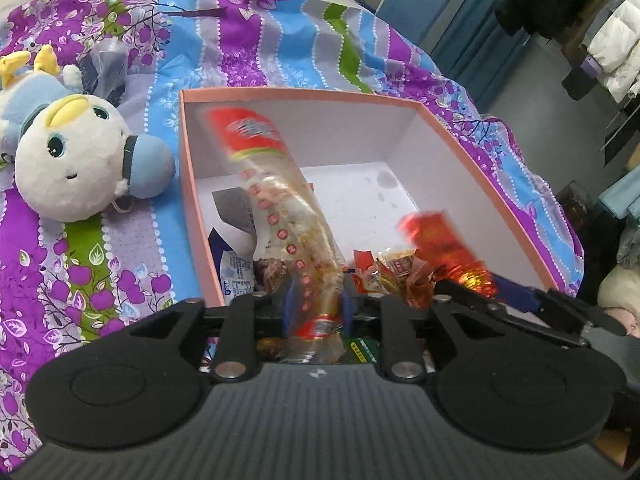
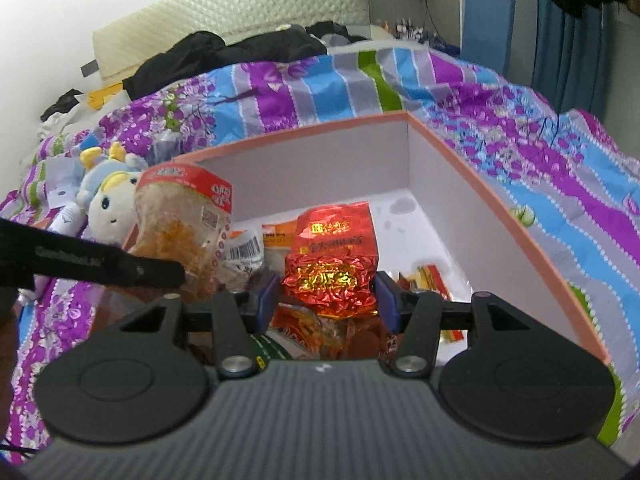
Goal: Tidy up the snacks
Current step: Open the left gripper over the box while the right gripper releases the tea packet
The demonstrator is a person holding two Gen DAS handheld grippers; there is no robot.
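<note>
A pink cardboard box (image 1: 304, 94) with white inner walls (image 2: 440, 200) lies on the bed and holds several snack packets (image 1: 384, 272). A long clear snack bag with a red top (image 1: 280, 216) stands tilted over the box's left part. Its lower end sits between the blue pads of my left gripper (image 1: 318, 304), and the bag looks blurred and loose there. My right gripper (image 2: 327, 300) is shut on a crinkled red foil packet (image 2: 332, 256) above the box's near side. The same packet (image 1: 444, 248) appears at the right of the left wrist view.
A white and blue plush toy (image 1: 76, 160) lies left of the box on the purple, blue and green floral bedspread (image 1: 256, 36). Dark clothes (image 2: 224, 52) are piled near the headboard. Beyond the bed's right edge stand a blue panel (image 2: 488, 20) and hanging coats (image 1: 612, 44).
</note>
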